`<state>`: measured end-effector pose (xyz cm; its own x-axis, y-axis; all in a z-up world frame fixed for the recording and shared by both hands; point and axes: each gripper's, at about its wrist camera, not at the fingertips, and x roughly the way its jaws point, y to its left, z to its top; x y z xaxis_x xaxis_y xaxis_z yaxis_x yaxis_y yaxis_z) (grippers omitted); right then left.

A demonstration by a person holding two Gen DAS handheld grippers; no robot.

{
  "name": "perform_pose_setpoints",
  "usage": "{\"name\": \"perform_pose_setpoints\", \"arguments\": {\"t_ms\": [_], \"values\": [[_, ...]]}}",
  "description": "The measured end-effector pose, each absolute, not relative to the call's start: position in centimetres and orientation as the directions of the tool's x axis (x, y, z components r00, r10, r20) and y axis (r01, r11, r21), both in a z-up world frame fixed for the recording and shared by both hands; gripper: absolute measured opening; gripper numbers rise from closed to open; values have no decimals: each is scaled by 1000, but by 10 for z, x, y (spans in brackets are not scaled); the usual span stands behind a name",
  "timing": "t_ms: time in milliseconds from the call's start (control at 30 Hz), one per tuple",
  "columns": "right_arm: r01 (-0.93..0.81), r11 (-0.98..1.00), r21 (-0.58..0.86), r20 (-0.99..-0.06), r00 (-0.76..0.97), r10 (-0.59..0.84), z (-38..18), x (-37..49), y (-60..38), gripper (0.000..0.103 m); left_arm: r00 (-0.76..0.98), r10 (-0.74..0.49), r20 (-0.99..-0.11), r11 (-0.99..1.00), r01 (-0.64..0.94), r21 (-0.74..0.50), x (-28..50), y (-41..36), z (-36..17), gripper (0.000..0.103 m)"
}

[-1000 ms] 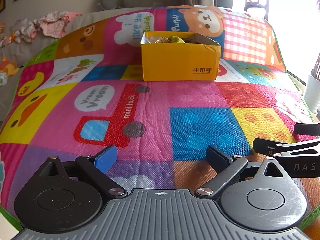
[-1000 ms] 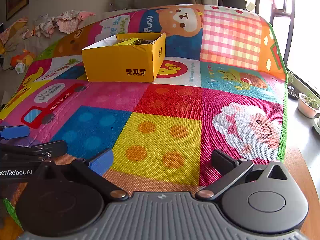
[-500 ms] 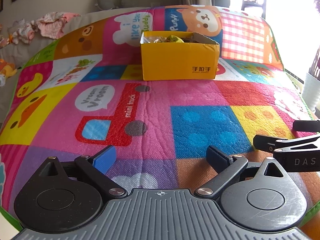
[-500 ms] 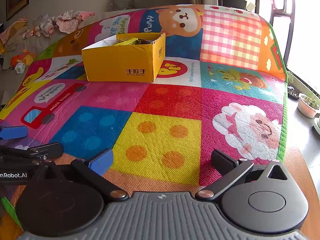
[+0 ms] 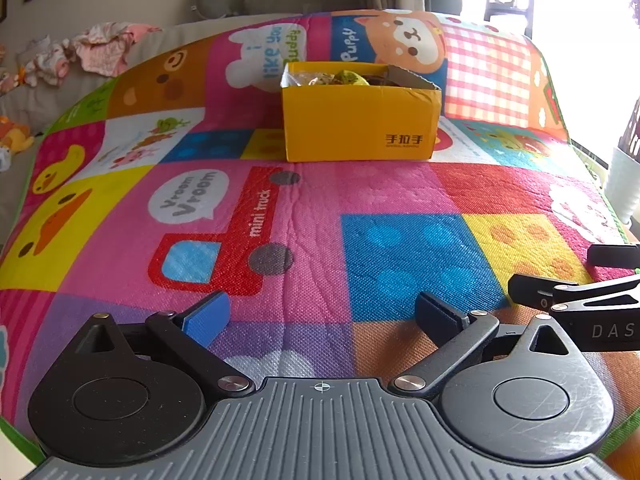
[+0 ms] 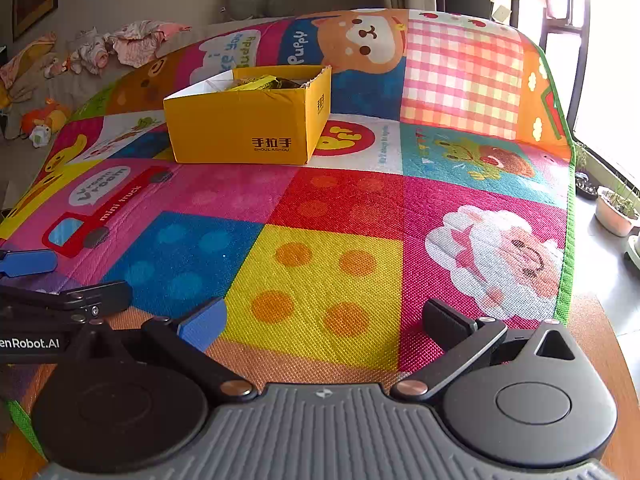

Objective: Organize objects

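A yellow cardboard box (image 5: 360, 120) stands open at the far middle of a colourful play mat (image 5: 360, 200); small wrapped items fill it. It also shows in the right wrist view (image 6: 248, 124). My left gripper (image 5: 322, 314) is open and empty, low over the mat's near edge. My right gripper (image 6: 324, 320) is open and empty, beside it to the right. Each gripper shows at the edge of the other's view: the right one (image 5: 580, 292), the left one (image 6: 48, 280). No loose objects lie on the mat.
The mat (image 6: 360, 208) covers a wooden table whose edge shows at the near right (image 6: 600, 340). Clothes and soft toys (image 5: 80, 52) lie on a sofa at the far left. Potted plants (image 6: 616, 212) stand on the floor at the right.
The left gripper has shifted slightly left and back; the box looks a touch farther. The right gripper has stayed still. Both jaws stay open.
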<state>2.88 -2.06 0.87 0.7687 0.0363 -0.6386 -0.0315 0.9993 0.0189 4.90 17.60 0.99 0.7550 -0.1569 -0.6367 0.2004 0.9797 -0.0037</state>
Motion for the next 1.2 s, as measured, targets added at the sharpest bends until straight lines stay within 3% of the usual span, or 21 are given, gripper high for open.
{"name": "perform_pose_setpoints", "arguments": {"t_ms": [1200], "values": [[-31,999,19,-639,769,36,9,29,-21,103,754,-157,-638,979,205,1,49,176,10,102]]}}
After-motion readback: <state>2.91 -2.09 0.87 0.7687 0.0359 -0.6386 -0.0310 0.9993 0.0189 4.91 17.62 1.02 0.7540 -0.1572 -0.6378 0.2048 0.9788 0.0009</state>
